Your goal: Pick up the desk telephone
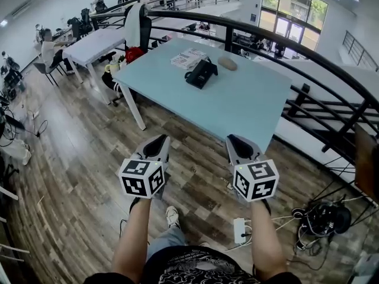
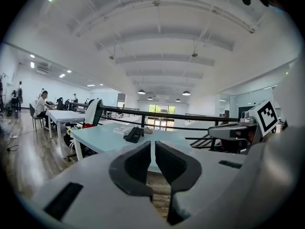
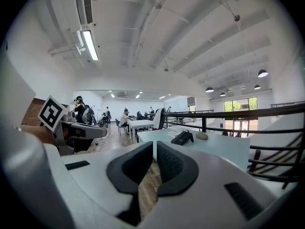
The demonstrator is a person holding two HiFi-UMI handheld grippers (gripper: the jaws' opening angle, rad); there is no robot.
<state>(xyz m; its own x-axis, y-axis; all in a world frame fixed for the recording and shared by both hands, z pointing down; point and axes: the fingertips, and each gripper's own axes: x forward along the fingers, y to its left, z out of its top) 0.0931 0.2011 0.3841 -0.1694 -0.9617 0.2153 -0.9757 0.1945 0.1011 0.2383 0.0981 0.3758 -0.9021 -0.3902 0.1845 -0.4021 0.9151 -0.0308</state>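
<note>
The black desk telephone (image 1: pixel 201 73) lies on the far half of a pale blue table (image 1: pixel 249 105), handset on its cradle. It shows small ahead in the left gripper view (image 2: pixel 134 134) and the right gripper view (image 3: pixel 182 137). My left gripper (image 1: pixel 159 141) and right gripper (image 1: pixel 234 141) hang side by side over the wooden floor, short of the table's near edge and well apart from the phone. Both point roughly level toward the table. The left gripper (image 2: pixel 152 146) and the right gripper (image 3: pixel 155 148) are shut with nothing between their jaws.
Papers (image 1: pixel 188 58) and a tan oval object (image 1: pixel 227 63) lie beside the phone. A black railing (image 1: pixel 308 58) curves behind the table. A white table (image 1: pixel 95 45) with seated people stands far left. A power strip (image 1: pixel 240 230) and cables (image 1: pixel 323 218) lie on the floor.
</note>
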